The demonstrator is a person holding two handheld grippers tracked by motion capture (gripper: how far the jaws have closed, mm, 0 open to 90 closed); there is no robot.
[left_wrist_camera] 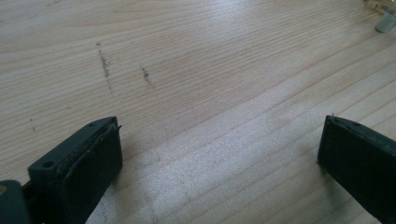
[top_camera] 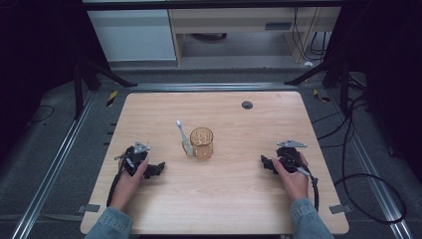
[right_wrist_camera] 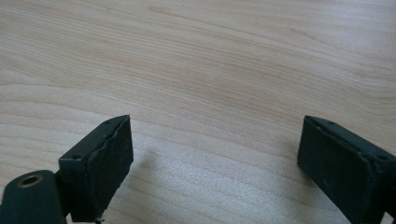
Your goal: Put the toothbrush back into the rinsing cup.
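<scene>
An amber see-through cup (top_camera: 201,143) stands upright near the middle of the wooden table (top_camera: 224,199). A pale toothbrush (top_camera: 184,138) lies flat just left of it, close to the cup's base. My left gripper (top_camera: 158,170) rests low on the table to the left, its jaws pointing right, open and empty (left_wrist_camera: 219,154). Its view catches a corner of the toothbrush (left_wrist_camera: 385,22) at the top right. On the right side my right gripper (top_camera: 264,162) points left toward the cup, also open with bare wood between its jaws (right_wrist_camera: 215,154).
A small dark grommet (top_camera: 247,104) sits in the table's far edge area. Metal rails and black stand legs run beside the table, and cables (top_camera: 368,179) lie on the floor at the right. A white cabinet stands beyond the far edge.
</scene>
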